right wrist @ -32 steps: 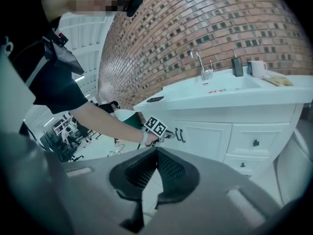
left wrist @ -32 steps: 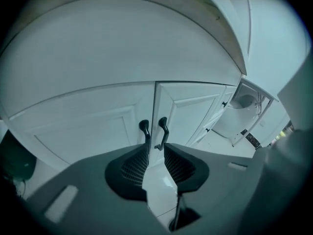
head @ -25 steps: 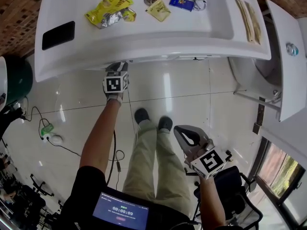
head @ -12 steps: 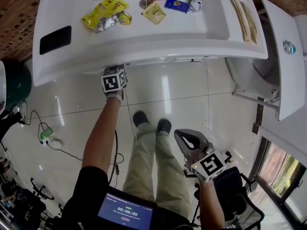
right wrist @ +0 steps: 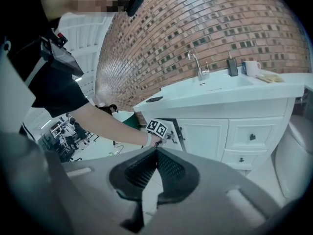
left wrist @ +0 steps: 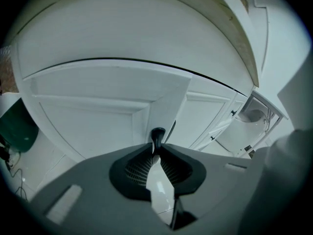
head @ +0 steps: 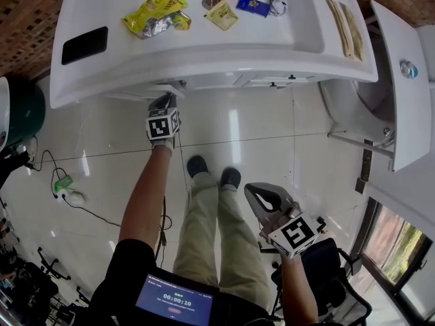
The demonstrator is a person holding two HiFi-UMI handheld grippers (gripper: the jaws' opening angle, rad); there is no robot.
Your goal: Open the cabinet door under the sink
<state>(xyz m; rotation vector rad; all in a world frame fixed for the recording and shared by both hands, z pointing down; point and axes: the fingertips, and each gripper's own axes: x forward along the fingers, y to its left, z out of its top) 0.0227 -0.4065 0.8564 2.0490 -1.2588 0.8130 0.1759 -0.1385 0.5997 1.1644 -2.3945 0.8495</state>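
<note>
Left claw [left wrist: 156,146]: pinches the small, dark, round-headed knob [left wrist: 157,132] between grey ribbed pads [left wrist: 137,169], jaws just now closing in on it. Knob right at the claw tips, stem aimed straight out at the claw, poking from the cabinet door [left wrist: 93,116] near its free right-hand edge. Smooth, glossy white panel with a recessed frame; stands upright, long axis vertical, under the overhanging white counter [head: 204,53]. Hangs slightly ajar: free edge swung out from the cabinet front towards the claw, thickness of that edge showing, face turned out into the room. Further right, flat white drawer fronts [right wrist: 244,129] with small dark pulls [right wrist: 252,137], flush and closed. Right claw [right wrist: 157,149]: held low and well apart from the cabinet, just beside the person's leg [head: 204,229], matte grey body, ribbed pads meeting at the tips with nothing between them.
</note>
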